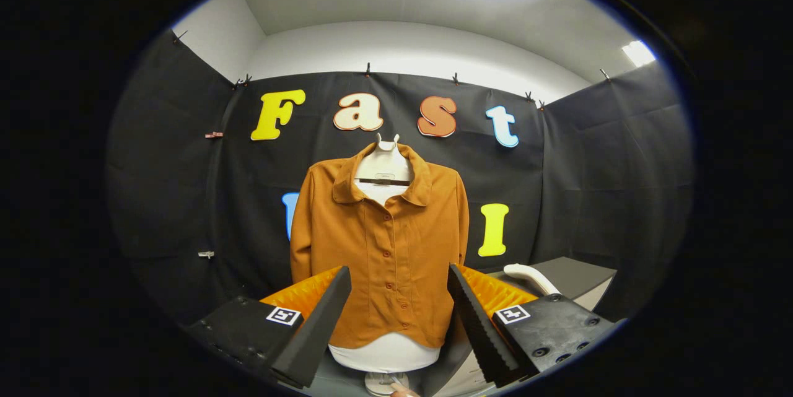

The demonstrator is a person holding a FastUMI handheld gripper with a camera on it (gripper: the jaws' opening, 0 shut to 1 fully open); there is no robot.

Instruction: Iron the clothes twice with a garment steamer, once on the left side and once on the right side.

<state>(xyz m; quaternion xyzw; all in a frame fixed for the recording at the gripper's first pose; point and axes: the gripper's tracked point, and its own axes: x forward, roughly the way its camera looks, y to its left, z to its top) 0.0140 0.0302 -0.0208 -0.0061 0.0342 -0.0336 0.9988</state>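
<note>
Hand-held gripper [396, 322] fingers spread apart, holding nothing, orange shirt [384, 248] on white mannequin [384, 353] at 12 o'clock beyond them, white steamer handle [530, 276] on grey worktop [576, 276] at 2 o'clock.

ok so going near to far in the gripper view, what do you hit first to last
Open gripper with its fingers spread apart → orange shirt on a white mannequin torso beyond them, seen through the gap → black cloth wall behind the shirt.
</note>
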